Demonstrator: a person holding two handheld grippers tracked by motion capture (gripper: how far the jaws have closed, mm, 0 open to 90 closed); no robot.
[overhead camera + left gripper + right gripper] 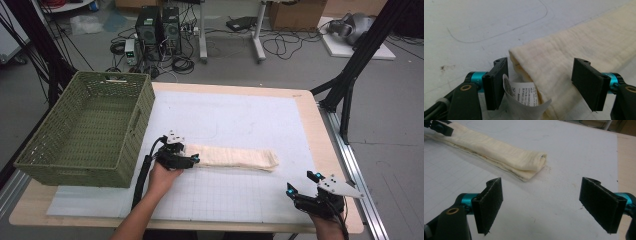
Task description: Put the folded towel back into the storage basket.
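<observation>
A cream cloth [235,158], folded into a long strip, lies across the middle of the white mat [240,115]. My left gripper [192,159] is down at the strip's left end. In the left gripper view the cloth's end [564,62] and its white care label [521,96] sit between the jaws of my left gripper [540,85], and the pads stand apart from the fabric on both sides. My right gripper [302,182] rests near the table's front right, open and empty [541,205]. The strip's right folded end [531,162] lies a short way beyond it.
A green woven basket [85,165], empty, stands on the table's left side close to the left hand. The mat's grid-printed front part [225,195] is bare. The wooden table edge [332,150] runs along the right. Cables and computers sit on the floor behind.
</observation>
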